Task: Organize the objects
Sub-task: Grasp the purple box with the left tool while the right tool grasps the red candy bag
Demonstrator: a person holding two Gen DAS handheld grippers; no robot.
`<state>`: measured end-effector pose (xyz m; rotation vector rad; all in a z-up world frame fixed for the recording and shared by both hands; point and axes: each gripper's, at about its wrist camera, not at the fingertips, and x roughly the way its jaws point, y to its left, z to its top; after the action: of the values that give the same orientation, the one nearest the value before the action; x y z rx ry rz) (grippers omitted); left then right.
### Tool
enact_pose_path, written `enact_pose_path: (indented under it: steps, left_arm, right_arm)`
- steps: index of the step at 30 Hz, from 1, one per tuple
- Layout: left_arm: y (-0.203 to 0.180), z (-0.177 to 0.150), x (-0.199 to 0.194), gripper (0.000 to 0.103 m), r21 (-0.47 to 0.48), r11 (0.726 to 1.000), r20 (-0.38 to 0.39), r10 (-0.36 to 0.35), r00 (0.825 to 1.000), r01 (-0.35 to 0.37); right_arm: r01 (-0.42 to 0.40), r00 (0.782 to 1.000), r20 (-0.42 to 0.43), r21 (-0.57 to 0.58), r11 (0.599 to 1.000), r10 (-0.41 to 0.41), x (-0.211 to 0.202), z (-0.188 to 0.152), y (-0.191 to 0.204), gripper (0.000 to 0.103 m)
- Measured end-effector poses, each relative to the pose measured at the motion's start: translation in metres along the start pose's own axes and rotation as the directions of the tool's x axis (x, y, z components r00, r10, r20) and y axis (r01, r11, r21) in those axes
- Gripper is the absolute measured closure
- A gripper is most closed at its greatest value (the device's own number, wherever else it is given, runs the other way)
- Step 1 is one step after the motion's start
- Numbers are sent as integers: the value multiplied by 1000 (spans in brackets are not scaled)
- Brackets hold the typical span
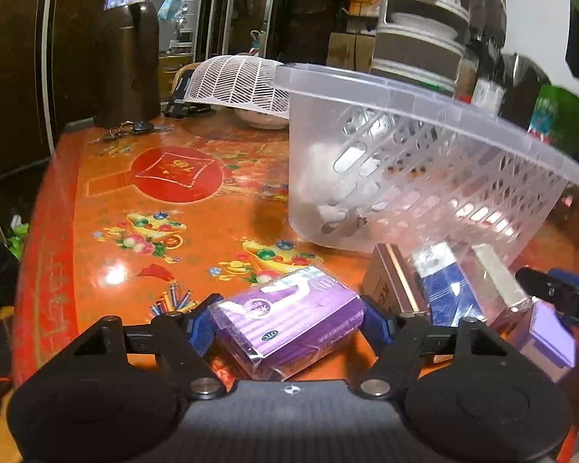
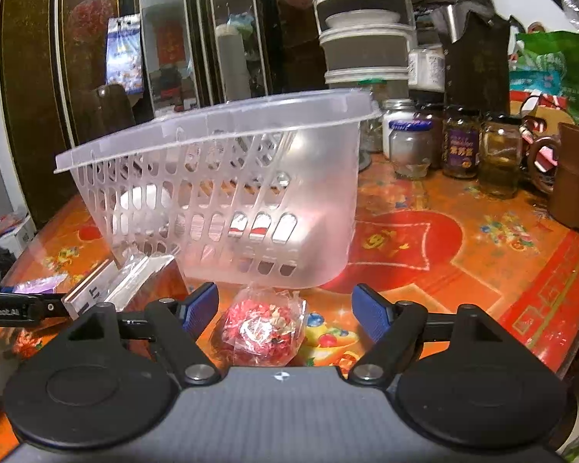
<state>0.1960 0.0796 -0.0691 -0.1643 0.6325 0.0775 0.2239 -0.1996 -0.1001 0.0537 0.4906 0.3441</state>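
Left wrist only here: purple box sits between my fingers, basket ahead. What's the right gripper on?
Observer: The right gripper is open around a small clear bag of red pieces; neither pad touches it.
Operator: Where's that bag relative to the basket?
Observer: Just in front of the clear basket, on the table near its closed corner.
Operator: Anything to its right I'd hit?
Observer: A row of glass jars and a brown mug stand further back on the right, apart from the bag.
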Motion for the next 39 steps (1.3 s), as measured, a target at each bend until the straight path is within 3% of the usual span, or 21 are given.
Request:
enact_pose_path:
  steps: [5, 13, 17, 20, 22, 30, 36, 38, 39]
  left_arm:
    - [6, -1, 1, 26, -41, 998, 9, -39, 999, 40]
    - [10, -1, 1, 26, -55, 996, 14, -73, 997, 74]
    - [10, -1, 0, 25, -63, 995, 16, -79, 997, 80]
    - [11, -1, 0, 25, -66, 994, 17, -83, 996, 84]
    - [11, -1, 0, 25, -66, 994, 17, -83, 996, 84]
    - [11, -1, 0, 25, -67, 994, 17, -87, 996, 88]
    - [6, -1, 0, 25, -41, 997, 9, -71, 997, 71]
    - [4, -1, 0, 26, -28, 997, 7, -73, 997, 73]
    - [4, -2, -1, 26, -30, 996, 9, -82, 997, 82]
  right_arm:
    - [-13, 1000, -19, 52, 999, 14, -3, -2, -9, 24]
    - [-19, 996, -89, -54, 998, 14, 8, 11, 13, 26]
    - [-81, 984, -154, 50, 995, 88, 22, 13, 0, 32]
    - [-79, 985, -143, 95, 992, 92, 19, 13, -12, 42]
    - [-67, 987, -138, 108, 992, 82, 15, 11, -17, 42]
    - [36, 994, -102, -122, 992, -49, 11, -5, 13, 39]
    - [27, 995, -87, -136, 990, -39, 8, -7, 13, 39]
    - [25, 997, -75, -143, 989, -36, 6, -9, 15, 52]
    - [29, 997, -65, -144, 989, -38, 5, -11, 15, 52]
